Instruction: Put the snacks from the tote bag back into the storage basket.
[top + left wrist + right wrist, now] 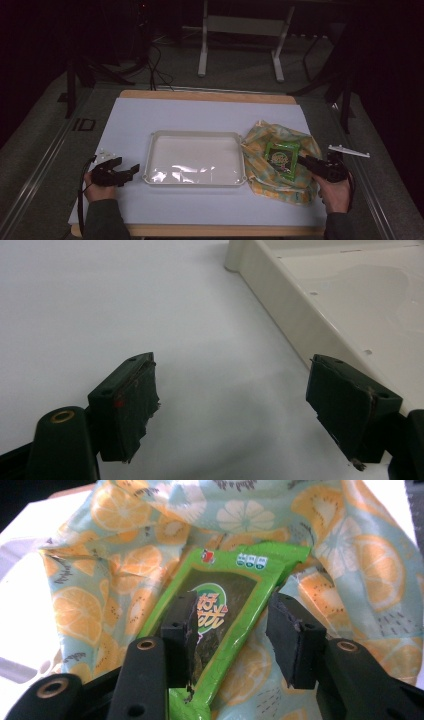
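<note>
- Hovering low over the green snack packet, the right gripper has its jaws parted wide, one on each side of the packet's near end; whether either pad touches the wrapper I cannot tell, and nothing is clamped.
- The packet lies flat between and ahead of those jaws, its length running away from them, with a dark window and a round green-and-white label on its face.
- Under the packet and spreading out past both jaws is a crumpled cloth bag printed with orange slices on pale blue-green.
- In the high view the right gripper points toward the packet, which rests on the bag just beside the tray's right edge.
- The left gripper rests low over the bare white table, its jaws wide apart and holding nothing.
- A cream tray runs along beside the far-side jaw of that gripper and on ahead of it, its rim close to that jaw; touching or not, I cannot say.
- From above, the left gripper sits just off the tray's near-left corner, held in the person's left hand.
</note>
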`<control>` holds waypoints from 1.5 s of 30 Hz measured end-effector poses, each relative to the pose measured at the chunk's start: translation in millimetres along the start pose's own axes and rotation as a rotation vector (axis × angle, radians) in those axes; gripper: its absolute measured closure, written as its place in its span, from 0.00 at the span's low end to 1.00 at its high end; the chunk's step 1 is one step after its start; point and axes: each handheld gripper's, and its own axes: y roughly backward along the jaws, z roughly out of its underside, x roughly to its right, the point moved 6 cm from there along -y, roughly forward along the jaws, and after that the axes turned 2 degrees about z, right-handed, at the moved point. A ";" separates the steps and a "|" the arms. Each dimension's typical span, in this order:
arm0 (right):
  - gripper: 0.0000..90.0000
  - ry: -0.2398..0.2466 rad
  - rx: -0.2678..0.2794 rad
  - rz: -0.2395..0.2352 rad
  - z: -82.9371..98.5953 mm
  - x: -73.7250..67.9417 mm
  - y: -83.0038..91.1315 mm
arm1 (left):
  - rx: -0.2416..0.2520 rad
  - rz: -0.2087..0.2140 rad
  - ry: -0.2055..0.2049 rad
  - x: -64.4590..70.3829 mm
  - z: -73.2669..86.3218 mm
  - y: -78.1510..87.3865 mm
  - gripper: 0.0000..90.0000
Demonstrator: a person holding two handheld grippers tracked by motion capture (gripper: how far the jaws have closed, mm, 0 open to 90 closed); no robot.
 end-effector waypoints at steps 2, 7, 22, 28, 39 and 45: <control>0.61 -0.009 -0.020 0.001 -0.5 1.5 -2.2 | -0.003 0.000 0.001 -0.1 0.1 -0.2 0.23; 0.61 -0.032 -0.064 -0.004 0.5 3.1 -8.9 | -0.011 -0.004 -0.004 0.1 0.3 -0.8 0.23; 0.55 -0.080 -0.136 -0.006 4.7 7.2 -29.9 | -0.019 -0.008 -0.001 -0.3 0.4 -1.8 0.24; 0.56 -0.095 -0.159 0.001 7.3 9.5 -36.2 | -0.021 -0.009 0.000 -0.3 0.4 -2.0 0.24; 0.51 -0.120 -0.196 -0.001 13.0 10.1 -48.3 | -0.025 -0.008 0.005 -0.8 0.5 -2.5 0.24; 0.50 -0.157 -0.220 -0.041 17.3 8.9 -57.6 | -0.027 -0.007 0.007 -1.0 0.5 -2.7 0.24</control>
